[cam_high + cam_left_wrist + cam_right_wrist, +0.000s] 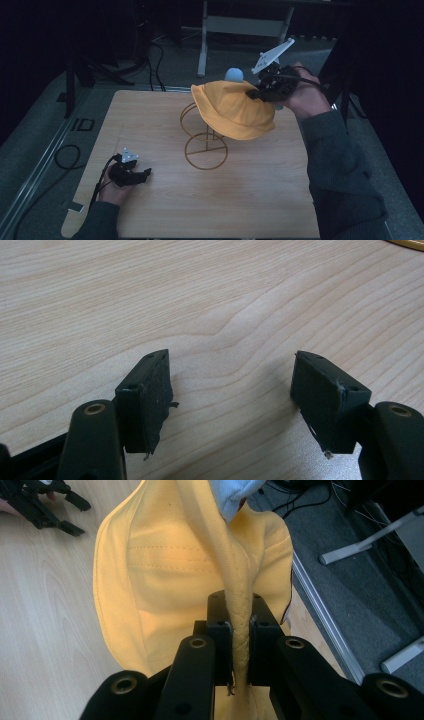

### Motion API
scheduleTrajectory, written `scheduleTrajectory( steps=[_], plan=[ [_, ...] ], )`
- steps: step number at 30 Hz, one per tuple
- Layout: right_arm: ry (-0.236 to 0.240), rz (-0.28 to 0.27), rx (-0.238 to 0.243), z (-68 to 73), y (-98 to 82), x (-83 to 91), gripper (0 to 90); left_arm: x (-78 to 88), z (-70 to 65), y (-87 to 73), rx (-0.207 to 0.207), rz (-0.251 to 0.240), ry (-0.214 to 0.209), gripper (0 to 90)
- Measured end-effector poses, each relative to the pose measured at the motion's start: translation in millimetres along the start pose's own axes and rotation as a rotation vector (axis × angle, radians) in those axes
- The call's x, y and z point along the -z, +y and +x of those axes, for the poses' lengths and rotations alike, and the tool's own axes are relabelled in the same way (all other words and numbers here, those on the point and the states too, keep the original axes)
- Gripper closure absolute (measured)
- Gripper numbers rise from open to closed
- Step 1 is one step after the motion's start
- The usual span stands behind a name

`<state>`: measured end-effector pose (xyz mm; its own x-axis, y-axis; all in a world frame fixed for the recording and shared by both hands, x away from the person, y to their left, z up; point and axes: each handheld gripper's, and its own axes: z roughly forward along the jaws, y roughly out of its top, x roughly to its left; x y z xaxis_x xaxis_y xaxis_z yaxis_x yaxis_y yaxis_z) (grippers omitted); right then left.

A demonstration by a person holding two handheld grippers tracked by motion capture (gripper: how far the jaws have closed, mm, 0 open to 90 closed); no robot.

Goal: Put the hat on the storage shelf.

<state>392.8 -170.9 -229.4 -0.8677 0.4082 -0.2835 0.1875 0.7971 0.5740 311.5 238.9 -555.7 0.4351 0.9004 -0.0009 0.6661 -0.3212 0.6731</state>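
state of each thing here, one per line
yellow fabric bucket hat: brim pinched, draped over the stand top
gold wire hat stand: upright on the table
right gripper: shut on the hat brim
left gripper: open, empty, low over the wooden table

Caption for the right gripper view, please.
Right gripper jaws clamped on the folded brim of a yellow hat, above the wooden table.

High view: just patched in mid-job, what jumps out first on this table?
The yellow hat at the far middle of the wooden table stands out first, draped over a wire stand topped by a pale blue ball. The right gripper is shut on its brim from the right. The left gripper rests open at the near left, nothing between its jaws.
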Motion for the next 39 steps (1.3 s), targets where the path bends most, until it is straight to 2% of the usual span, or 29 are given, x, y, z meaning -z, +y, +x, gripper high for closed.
scheduleTrajectory(
  steps=[12, 13, 33, 37, 39],
  plan=[
    [0.023, 0.009, 0.039, 8.3, 22.4, -13.6, 83.8, 0.1, 0.0, 0.0, 0.0, 0.0, 0.0, 33.1],
    [0.026, 0.018, 0.05, 9.5, 29.0, -17.4, 83.8, 0.1, 0.1, 0.0, -0.001, 0.001, 0.0, 33.1],
    [0.078, 0.064, 0.078, 17.6, 72.0, -53.7, 82.9, -0.1, 0.6, 0.4, -0.007, 0.002, -0.002, 33.1],
    [0.104, 0.092, 0.083, 20.5, 78.2, -61.6, 81.5, -0.2, 0.4, 0.5, -0.005, 0.001, -0.001, 33.0],
    [0.099, 0.116, 0.088, 22.6, 80.4, -65.9, 78.0, -0.2, 0.4, 0.5, -0.005, 0.001, -0.001, 33.0]
  ],
)
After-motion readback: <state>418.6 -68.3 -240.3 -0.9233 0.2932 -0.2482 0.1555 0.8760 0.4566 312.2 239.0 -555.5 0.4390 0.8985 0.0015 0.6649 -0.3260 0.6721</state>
